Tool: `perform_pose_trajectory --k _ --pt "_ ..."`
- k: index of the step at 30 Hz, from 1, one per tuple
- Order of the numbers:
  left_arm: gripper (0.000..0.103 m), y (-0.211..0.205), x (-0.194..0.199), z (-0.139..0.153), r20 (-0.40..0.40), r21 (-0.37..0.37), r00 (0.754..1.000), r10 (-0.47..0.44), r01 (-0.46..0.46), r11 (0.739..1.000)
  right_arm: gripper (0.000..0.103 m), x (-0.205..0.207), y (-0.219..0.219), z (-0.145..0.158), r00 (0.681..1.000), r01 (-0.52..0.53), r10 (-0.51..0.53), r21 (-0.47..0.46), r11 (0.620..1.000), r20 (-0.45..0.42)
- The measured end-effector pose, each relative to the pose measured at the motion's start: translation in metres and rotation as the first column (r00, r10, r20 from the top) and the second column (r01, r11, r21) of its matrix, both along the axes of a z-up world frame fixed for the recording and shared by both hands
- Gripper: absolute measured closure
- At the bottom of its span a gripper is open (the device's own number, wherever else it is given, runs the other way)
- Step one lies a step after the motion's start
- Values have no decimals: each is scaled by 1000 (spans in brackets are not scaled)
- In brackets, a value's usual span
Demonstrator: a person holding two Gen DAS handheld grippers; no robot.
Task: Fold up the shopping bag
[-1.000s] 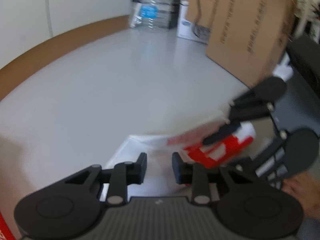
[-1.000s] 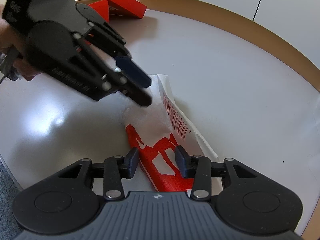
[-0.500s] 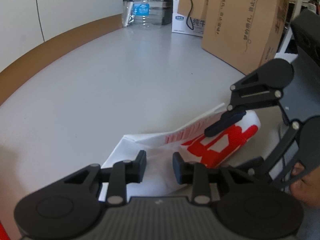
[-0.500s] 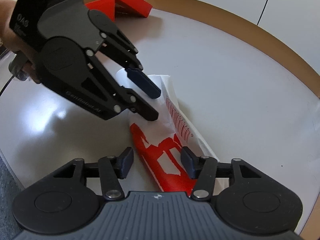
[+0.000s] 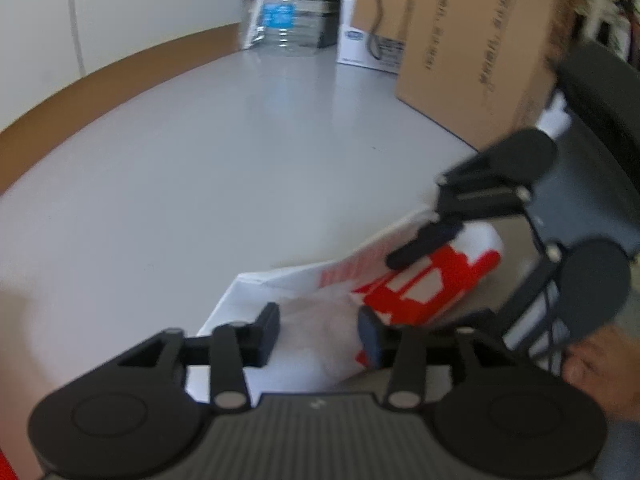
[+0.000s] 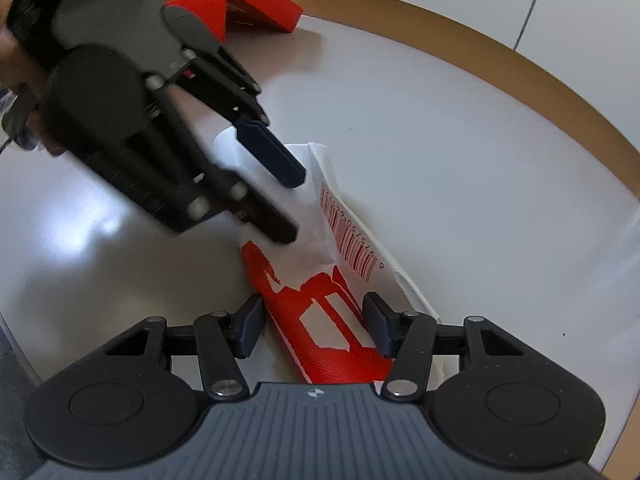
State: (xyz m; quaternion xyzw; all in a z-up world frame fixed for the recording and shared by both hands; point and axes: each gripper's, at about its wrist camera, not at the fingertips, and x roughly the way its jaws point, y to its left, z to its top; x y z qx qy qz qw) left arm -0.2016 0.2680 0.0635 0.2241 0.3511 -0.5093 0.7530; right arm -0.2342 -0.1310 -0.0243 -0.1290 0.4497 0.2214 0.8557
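Note:
The shopping bag [image 5: 420, 292] is white with red print and a barcode, folded into a long strip lying flat on the grey table [image 5: 240, 160]. My left gripper [image 5: 320, 334] hovers over the bag's white end. Its jaws are opening, with the bag below them and nothing pinched. From the right wrist view the left gripper [image 6: 286, 196] hangs just above the white end. My right gripper [image 6: 315, 330] stands open, its fingers straddling the red end of the bag [image 6: 316, 300] without squeezing it. The right gripper [image 5: 452, 280] also shows at the right of the left wrist view.
A large cardboard box [image 5: 480, 60], a water bottle [image 5: 288, 12] and a small white carton [image 5: 364, 48] stand at the far side. Red boxes [image 6: 248, 8] lie at the far left. The brown table rim [image 6: 520, 68] curves behind. A hand [image 5: 600, 368] grips the right tool.
The left jaws have spread wider and the left gripper has drawn back and up off the bag's white end. The right jaws widened slightly earlier; the right hand has stayed in place.

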Motion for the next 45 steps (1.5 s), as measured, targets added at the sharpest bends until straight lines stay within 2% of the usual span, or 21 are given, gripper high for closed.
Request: perform_pose_trajectory --k 4,7,9,13,17,19,22,26,30,32,34,37,39,41,43,44,45 --pt "45 13 -9 8 23 -15 999 -41 41 999 45 6 -17 3 997 66 -60 102 993 -57" --pt "43 21 -17 10 91 7 992 -91 91 996 45 9 -30 3 988 127 -107 192 973 -111" --pt "39 26 -22 10 156 28 981 -111 108 994 45 10 -35 3 984 147 -122 212 966 -128" --pt "39 34 -27 9 208 49 971 -121 113 992 46 13 -43 5 980 169 -138 227 959 -146" --pt "38 42 -37 9 284 105 943 -175 151 983 46 16 -46 0 978 175 -141 236 956 -152" --pt "38 46 -37 11 282 105 944 -170 146 984 46 8 -46 -7 975 187 -148 255 949 -165" --pt "38 51 -29 15 237 101 960 -146 125 987 46 10 -43 -7 976 187 -150 249 950 -161" --pt "37 62 -15 27 151 87 983 -109 96 992 51 3 -31 -2 989 140 -127 181 974 -81" --pt "37 74 -5 38 82 57 994 -69 64 996 60 -9 -13 0 998 58 -58 25 998 20" --pt "37 83 -1 43 39 52 998 -56 54 997 64 -15 -10 0 999 31 -29 -25 999 42" --pt "37 88 -2 45 35 60 998 -60 58 997 66 -18 -3 -4 998 -4 9 -84 996 59" --pt "37 98 -4 50 42 66 997 -63 60 996 66 -17 -5 -3 999 0 3 -73 997 48" --pt "39 104 -5 54 49 59 997 -62 59 997 66 -9 -18 0 999 53 -53 27 998 -9" --pt "41 119 -10 62 73 26 996 -60 58 998 66 0 -36 1 989 132 -119 153 979 -93" --pt "42 129 -12 66 82 2 996 -46 46 999 66 10 -62 -4 946 289 -214 331 899 -245" --pt "44 135 -12 69 84 -14 996 -35 36 999 66 10 -65 -5 941 301 -219 343 890 -256" --pt "44 139 -11 71 80 -22 996 -26 28 999 66 11 -73 -8 923 349 -243 386 854 -297"
